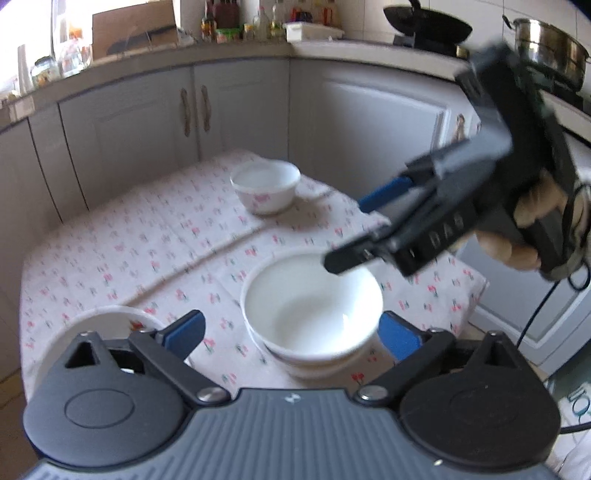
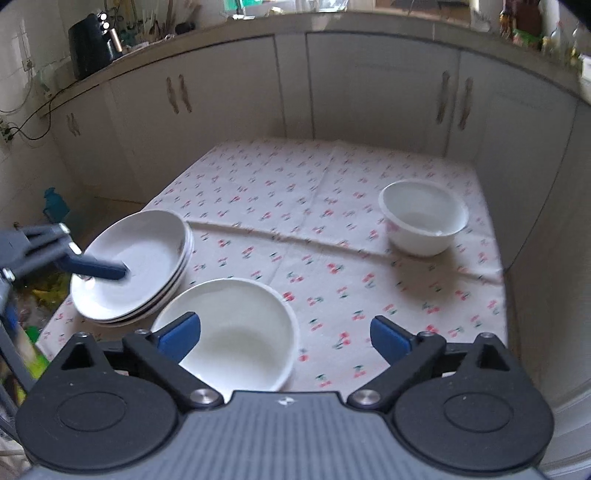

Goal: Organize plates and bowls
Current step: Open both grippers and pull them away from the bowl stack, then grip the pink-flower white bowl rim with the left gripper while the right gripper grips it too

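Observation:
A stack of white bowls (image 1: 314, 314) sits near the table's front; it also shows in the right wrist view (image 2: 240, 332). A single white bowl with a pink flower (image 1: 266, 190) stands farther back, and shows in the right wrist view (image 2: 424, 221). A stack of white plates (image 2: 133, 266) lies at the left; its rim shows in the left wrist view (image 1: 110, 314). My left gripper (image 1: 291, 332) is open and empty, hovering over the bowl stack. My right gripper (image 2: 286, 332) is open and empty above the table beside the bowl stack; it shows in the left wrist view (image 1: 354, 232).
The table has a white cloth with red cherries (image 2: 295, 206). Grey kitchen cabinets (image 2: 369, 92) enclose it at the back and right. The counter holds a wok (image 1: 428, 26), a steel pot (image 1: 554, 48) and bottles (image 1: 258, 26).

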`<state>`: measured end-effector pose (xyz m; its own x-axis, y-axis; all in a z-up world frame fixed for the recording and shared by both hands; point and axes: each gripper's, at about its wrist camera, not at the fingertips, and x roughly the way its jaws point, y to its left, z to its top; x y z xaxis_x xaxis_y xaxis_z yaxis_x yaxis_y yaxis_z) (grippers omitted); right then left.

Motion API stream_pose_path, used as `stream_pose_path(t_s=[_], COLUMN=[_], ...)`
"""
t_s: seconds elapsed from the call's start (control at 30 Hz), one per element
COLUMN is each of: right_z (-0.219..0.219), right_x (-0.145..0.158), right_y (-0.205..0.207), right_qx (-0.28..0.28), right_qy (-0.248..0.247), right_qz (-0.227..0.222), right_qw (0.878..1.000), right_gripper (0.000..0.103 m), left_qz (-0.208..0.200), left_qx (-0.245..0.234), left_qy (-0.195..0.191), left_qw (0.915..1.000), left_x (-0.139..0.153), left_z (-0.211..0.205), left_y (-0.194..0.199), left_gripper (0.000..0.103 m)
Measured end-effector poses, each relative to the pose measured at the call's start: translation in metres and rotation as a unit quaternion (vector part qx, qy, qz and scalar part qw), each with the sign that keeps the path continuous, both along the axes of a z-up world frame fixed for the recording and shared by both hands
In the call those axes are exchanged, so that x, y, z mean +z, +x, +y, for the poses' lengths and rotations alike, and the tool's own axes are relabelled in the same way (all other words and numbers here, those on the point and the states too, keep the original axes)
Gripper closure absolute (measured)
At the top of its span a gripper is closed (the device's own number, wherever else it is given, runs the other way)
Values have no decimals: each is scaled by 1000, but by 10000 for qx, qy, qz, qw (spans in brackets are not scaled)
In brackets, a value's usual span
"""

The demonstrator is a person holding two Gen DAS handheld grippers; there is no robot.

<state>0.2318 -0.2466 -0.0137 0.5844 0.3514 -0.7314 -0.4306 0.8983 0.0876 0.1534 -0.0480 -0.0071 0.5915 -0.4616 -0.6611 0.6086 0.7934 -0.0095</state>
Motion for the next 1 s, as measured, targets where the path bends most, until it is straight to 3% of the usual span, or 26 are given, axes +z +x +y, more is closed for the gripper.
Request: stream_pose_path(t_s=[0.27,0.4,0.67,1.0], right_z=[-31,-45,-71,-86], right_x=[-5,-15,-27,-52], right_y=[9,24,62,123], right_qx=[-248,-225,-12,194], right_qy=[-332,-478,-325,-306], right_qz=[-706,-931,-961,-771], right_qw=[9966,9943,9948,9964], right_gripper=[0,0,0,2], left_qz=[-229,-62,535,977], left_qx=[157,125,84,202], left_qy=[143,256,331,324], left_qw=[9995,9996,9980,9945], left_x=[21,21,8,-24], left_z=[-26,-49,-89,-112], left_y=[48,84,161,246], left_gripper=[2,2,3,7])
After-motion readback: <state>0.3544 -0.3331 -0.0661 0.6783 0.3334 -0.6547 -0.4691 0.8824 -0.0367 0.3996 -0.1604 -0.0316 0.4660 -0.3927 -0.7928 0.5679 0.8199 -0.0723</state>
